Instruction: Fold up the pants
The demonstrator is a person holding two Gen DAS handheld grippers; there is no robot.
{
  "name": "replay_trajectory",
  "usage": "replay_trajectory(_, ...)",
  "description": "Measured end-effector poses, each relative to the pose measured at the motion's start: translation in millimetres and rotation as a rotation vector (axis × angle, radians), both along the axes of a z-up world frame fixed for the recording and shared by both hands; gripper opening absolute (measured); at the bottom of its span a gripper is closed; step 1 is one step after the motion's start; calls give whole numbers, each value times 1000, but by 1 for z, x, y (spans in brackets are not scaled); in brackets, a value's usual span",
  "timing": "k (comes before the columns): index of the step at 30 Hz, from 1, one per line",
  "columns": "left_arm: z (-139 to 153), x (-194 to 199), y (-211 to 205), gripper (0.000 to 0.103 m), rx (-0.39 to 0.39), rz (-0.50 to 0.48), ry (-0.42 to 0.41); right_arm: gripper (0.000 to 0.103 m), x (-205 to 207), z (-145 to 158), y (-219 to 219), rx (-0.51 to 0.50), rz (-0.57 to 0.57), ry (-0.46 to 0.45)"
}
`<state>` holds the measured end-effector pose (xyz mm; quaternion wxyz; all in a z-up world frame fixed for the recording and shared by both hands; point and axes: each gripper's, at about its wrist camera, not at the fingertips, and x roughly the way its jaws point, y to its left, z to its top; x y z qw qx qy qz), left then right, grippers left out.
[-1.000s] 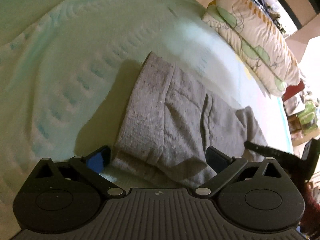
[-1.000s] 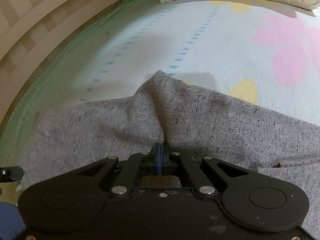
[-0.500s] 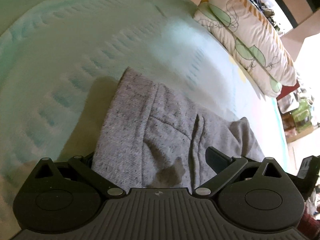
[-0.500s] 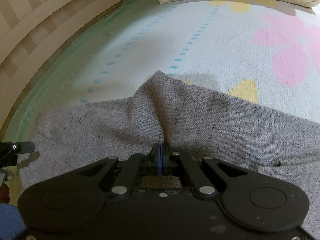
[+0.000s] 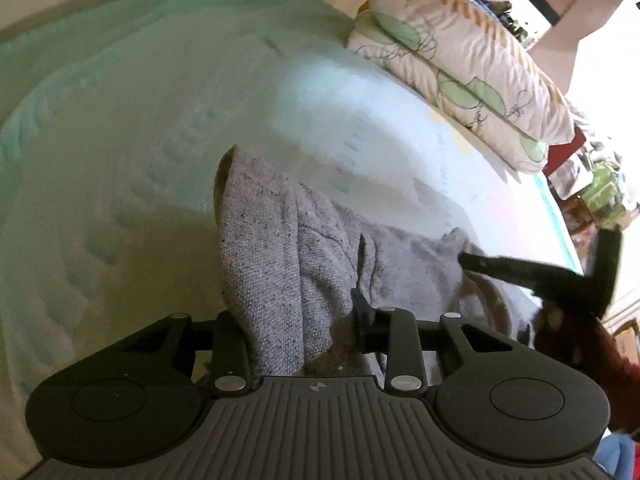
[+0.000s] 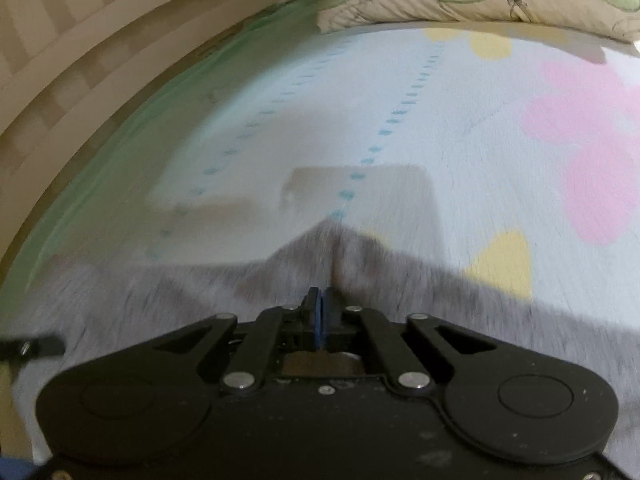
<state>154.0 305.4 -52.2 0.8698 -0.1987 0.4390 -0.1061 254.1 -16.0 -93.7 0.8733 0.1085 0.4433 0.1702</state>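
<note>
Grey speckled sweatpants [image 5: 280,264] lie partly lifted on a bed, over a pale green and white sheet [image 5: 120,120] printed with dotted blue lines and pink and yellow flowers. The left gripper [image 5: 294,320] has its jaws drawn partway together around a thick bunch of the fabric near the ribbed band; half a second ago the jaws stood wide on either side of the cloth, so it has just closed in to take hold, though whether the grip is firm cannot be told. The right gripper [image 6: 320,312] remains pinched fully together on a ridge of the same grey fabric [image 6: 360,280], which rises to a peak in front of its blue pads. The right view is now smeared with motion blur, where it was sharp a moment ago, and the fabric peak sits farther up the sheet, suggesting the lift or carry has begun. With both ends gripped, the next step is probably to bring one part of the pants over the other to make a fold. Beyond the pants, stacked pillows [image 5: 460,60] with green leaf prints lie at the head of the bed, and a striped beige wall [image 6: 80,40] runs along its far side
</note>
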Motion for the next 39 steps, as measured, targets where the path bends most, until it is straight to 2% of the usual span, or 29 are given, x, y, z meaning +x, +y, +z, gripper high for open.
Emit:
replay_trajectory(3, 11, 0, -4, 31, 4, -13, -28, 0, 6, 11, -1, -8, 3, -11)
replay_trajectory(4, 14, -1, -6, 31, 5, -15, -36, 11, 1, 17, -2, -3, 19, -30)
replay_trajectory(6, 21, -1, -9, 31, 7, -19, -50, 12, -20, 28, -6, 9, 69, -48)
replay_trajectory(8, 24, 1, -12, 31, 12, -21, -58, 12, -48, 30, -12, 23, 107, -26)
replay_trajectory(12, 33, 3, -21, 29, 14, -19, -74, 11, -106, 9, -15, -3, 180, 89)
replay_trajectory(14, 40, 3, -26, 28, 19, -23, -84, 11, -140, 4, -16, -11, 196, 59)
replay_trajectory(16, 49, 2, -33, 26, 20, -29, -97, 11, -159, 5, -16, 0, 217, 87)
replay_trajectory(20, 74, -2, -55, 22, 9, -57, -144, 11, -171, 11, -28, 41, 195, 99)
replay_trajectory(21, 82, -3, -63, 19, 9, -71, -160, 11, -170, 15, -34, 55, 174, 86)
replay_trajectory(22, 89, -3, -71, 13, 6, -87, -177, 11, -171, 17, -40, 70, 156, 75)
replay_trajectory(25, 102, 3, -104, 12, -19, -131, -191, 12, -160, 26, -62, 99, 93, 51)
replay_trajectory(28, 101, 13, -140, 12, -21, -181, -195, 12, -147, 28, -81, 122, 49, 53)
replay_trajectory(33, 72, 28, -187, 14, -168, -229, -115, 15, -138, 31, -100, 123, 2, 37)
replay_trajectory(36, 48, 33, -220, 15, -219, -278, -57, 19, -130, 28, -120, 140, -65, 61)
replay_trajectory(39, 37, 35, -238, 15, -242, -285, -40, 20, -134, 24, -137, 119, -94, 75)
